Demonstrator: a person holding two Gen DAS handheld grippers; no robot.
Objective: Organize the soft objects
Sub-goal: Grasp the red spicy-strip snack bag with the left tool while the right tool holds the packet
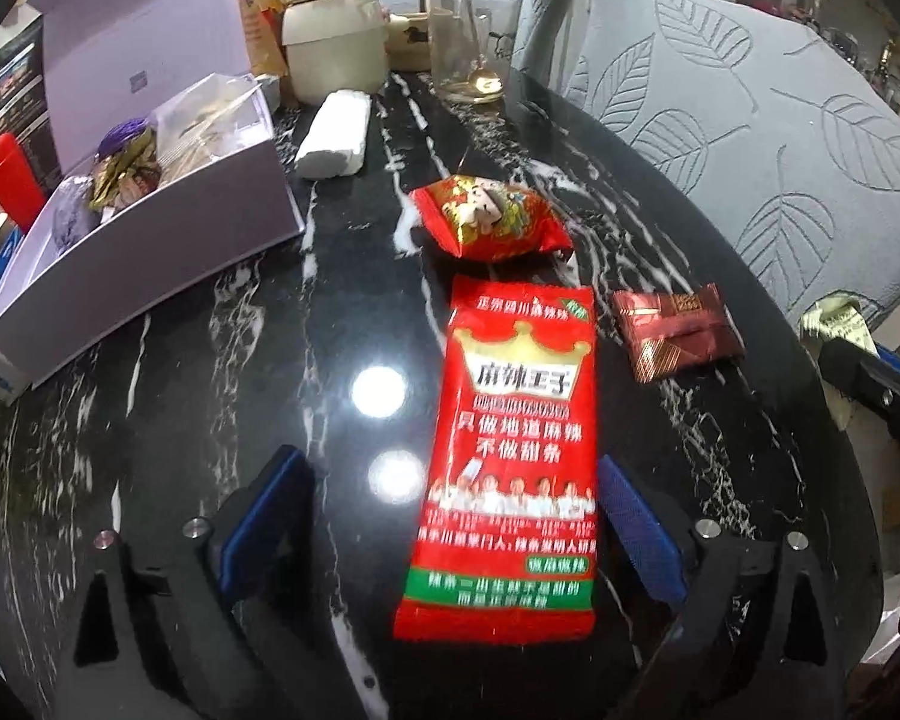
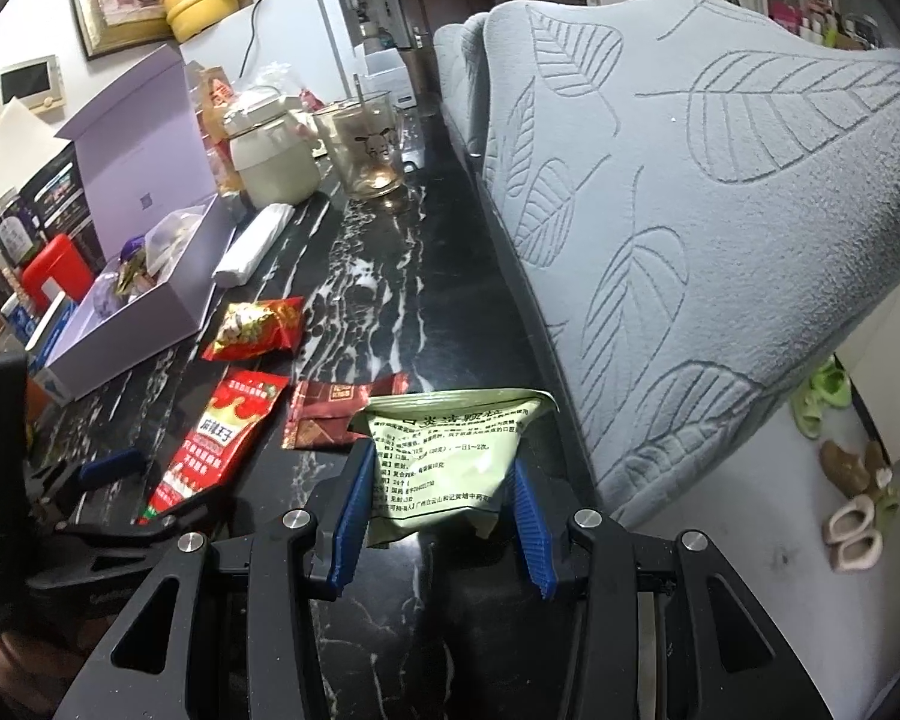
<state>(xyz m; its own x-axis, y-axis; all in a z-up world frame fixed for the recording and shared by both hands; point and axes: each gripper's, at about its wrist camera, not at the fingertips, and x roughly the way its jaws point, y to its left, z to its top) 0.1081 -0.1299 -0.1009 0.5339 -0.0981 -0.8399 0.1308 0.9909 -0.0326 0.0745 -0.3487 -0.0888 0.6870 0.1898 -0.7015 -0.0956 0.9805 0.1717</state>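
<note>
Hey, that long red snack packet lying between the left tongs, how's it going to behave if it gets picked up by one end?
The long red snack packet looks thin and flat, so it would probably droop. Its glossy film and the shiny marble table suggest it may slide when nudged. The left tongs straddle it, open; it seems light.

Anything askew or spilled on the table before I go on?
Nothing spilled or damaged. The green sachet looks crumpled between the right gripper's pads. The long red snack packet lies flat between the open left gripper's fingers.

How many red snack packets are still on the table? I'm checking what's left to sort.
2: the long red packet between the left gripper's fingers, and the small red packet beyond it. Others may be hidden.
</note>
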